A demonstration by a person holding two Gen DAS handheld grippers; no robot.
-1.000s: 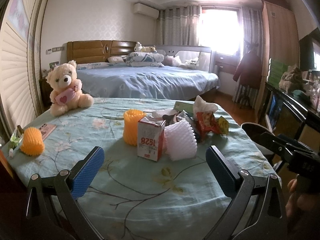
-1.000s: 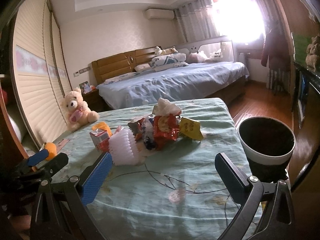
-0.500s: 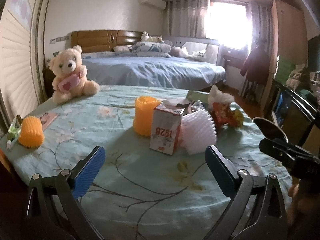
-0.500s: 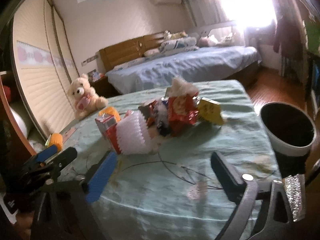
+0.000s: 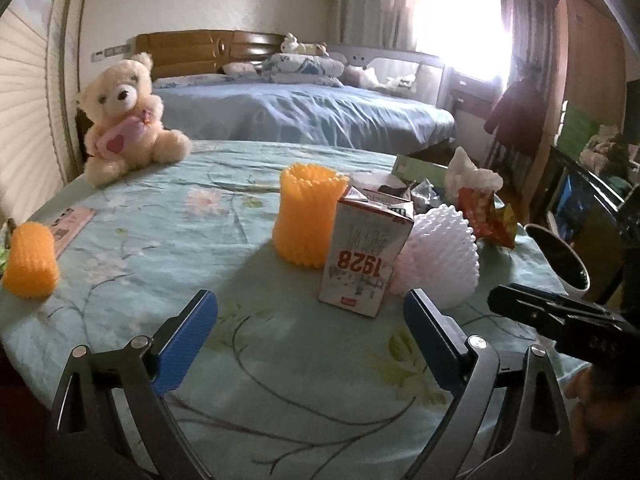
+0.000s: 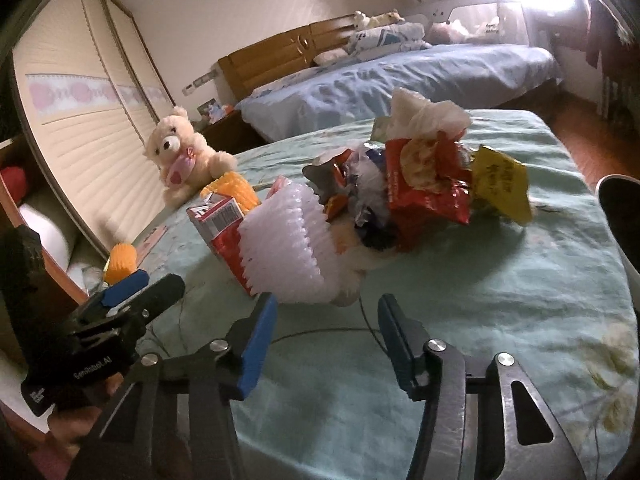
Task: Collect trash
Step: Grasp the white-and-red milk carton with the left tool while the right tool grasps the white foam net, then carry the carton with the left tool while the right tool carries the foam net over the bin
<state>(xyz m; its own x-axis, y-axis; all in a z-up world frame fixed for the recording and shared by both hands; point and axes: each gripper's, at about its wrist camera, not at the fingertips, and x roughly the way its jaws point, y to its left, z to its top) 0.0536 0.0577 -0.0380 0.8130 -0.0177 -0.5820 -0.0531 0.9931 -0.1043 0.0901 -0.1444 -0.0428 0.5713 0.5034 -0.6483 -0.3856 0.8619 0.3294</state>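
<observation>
Two grippers hang over our round table's floral teal tablecloth (image 5: 168,232). Our left gripper (image 5: 310,340) has its blue-padded jaws spread wide and just easing inward, with bare cloth between them; the upside-down carton marked 1928 (image 5: 366,258) stands just beyond its fingertips. Our right gripper (image 6: 326,338) is closing its jaws, now about half apart, and they pinch nothing; the white foam fruit net (image 6: 286,244) lies just ahead of them, leaning against that carton (image 6: 218,220). Behind the carton stands an orange foam net (image 5: 308,212), upright with its mouth up, and a second orange net (image 5: 30,260) sits well apart at the table's left edge. The rest of the trash is heaped mid-table: a red snack bag (image 6: 426,184), a yellow wrapper (image 6: 500,184) and a crumpled white tissue (image 6: 424,112) on top. A dark-lined bin (image 5: 560,258) stands off the table's right edge, and a teddy bear (image 5: 124,116) sits at the far left edge
</observation>
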